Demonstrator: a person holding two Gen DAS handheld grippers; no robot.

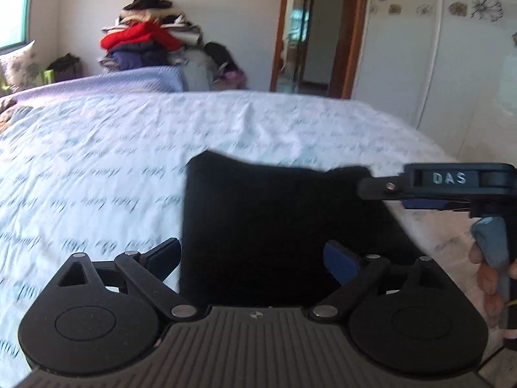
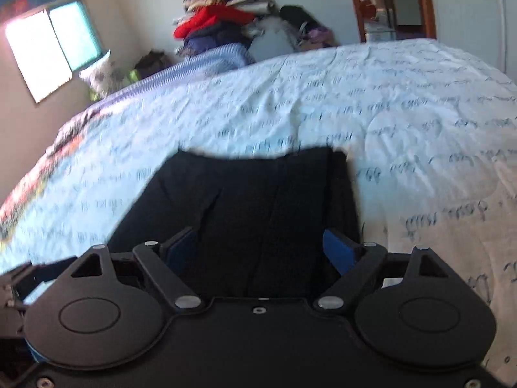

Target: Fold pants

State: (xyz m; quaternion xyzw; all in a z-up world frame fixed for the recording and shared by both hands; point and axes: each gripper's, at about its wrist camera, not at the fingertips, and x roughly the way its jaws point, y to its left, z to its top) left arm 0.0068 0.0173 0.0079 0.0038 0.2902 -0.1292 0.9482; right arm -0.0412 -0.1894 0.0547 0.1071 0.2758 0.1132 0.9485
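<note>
**Both grippers standing wide over folded black pants**

Left gripper (image 1: 253, 258) is hovering with its jaws spread wide, nothing between its blue pads; its left finger is hanging over the sheet, its right finger over dark cloth. Right gripper (image 2: 261, 249) is likewise standing wide and empty, both fingers poised above the garment. In the left wrist view the right gripper is showing from the side at the right edge, its fingers reaching toward the garment's far right corner; whether they are touching the cloth cannot be told. A hand (image 1: 488, 278) is gripping its handle.

Pants (image 1: 274, 226) are lying flat as a compact, roughly rectangular black block on the near part of the bed (image 1: 97, 168), close to its right edge. Their far edge is running slightly wavy, and long lengthwise creases are showing in the right wrist view. The bed's white sheet is carrying lines of script print. Beyond it a clothes pile (image 1: 145, 42) with a red garment is sitting against the wall, beside a doorway (image 1: 303, 32).
</note>
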